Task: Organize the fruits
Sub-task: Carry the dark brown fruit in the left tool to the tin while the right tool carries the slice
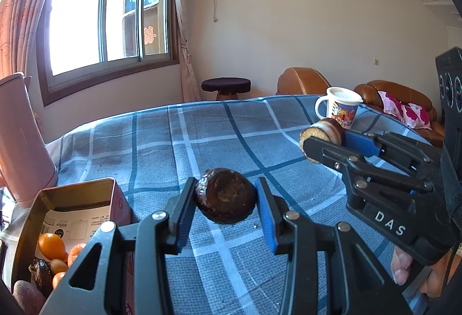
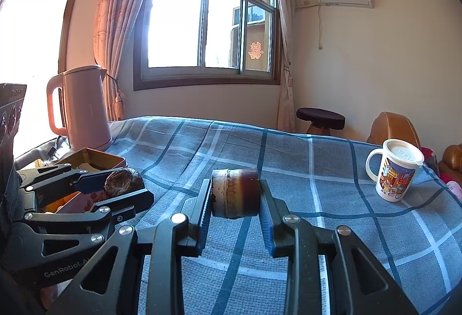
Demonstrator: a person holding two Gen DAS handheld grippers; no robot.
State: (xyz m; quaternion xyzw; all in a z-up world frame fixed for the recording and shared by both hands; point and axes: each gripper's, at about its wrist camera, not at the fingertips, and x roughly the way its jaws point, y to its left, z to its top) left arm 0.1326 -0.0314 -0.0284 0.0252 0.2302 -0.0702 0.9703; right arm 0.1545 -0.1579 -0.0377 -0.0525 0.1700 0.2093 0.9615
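My left gripper [image 1: 225,196] is shut on a dark brown round fruit piece [image 1: 223,195] held above the blue checked tablecloth [image 1: 179,141]. My right gripper [image 2: 234,193] is shut on a brown cut cylinder-shaped fruit piece [image 2: 235,192], also above the cloth. In the left wrist view the right gripper [image 1: 323,138] shows at the right with its piece [image 1: 320,135]. In the right wrist view the left gripper [image 2: 121,185] shows at the left with its piece [image 2: 122,182], over the open metal tin [image 2: 95,160]. The tin [image 1: 72,193] holds oranges [image 1: 52,245] and other fruits.
A pink kettle [image 2: 83,107] stands at the table's left edge behind the tin. A lidded white printed mug [image 2: 395,170] stands at the right. A dark stool [image 2: 320,115] and brown sofa [image 1: 404,101] are beyond the table.
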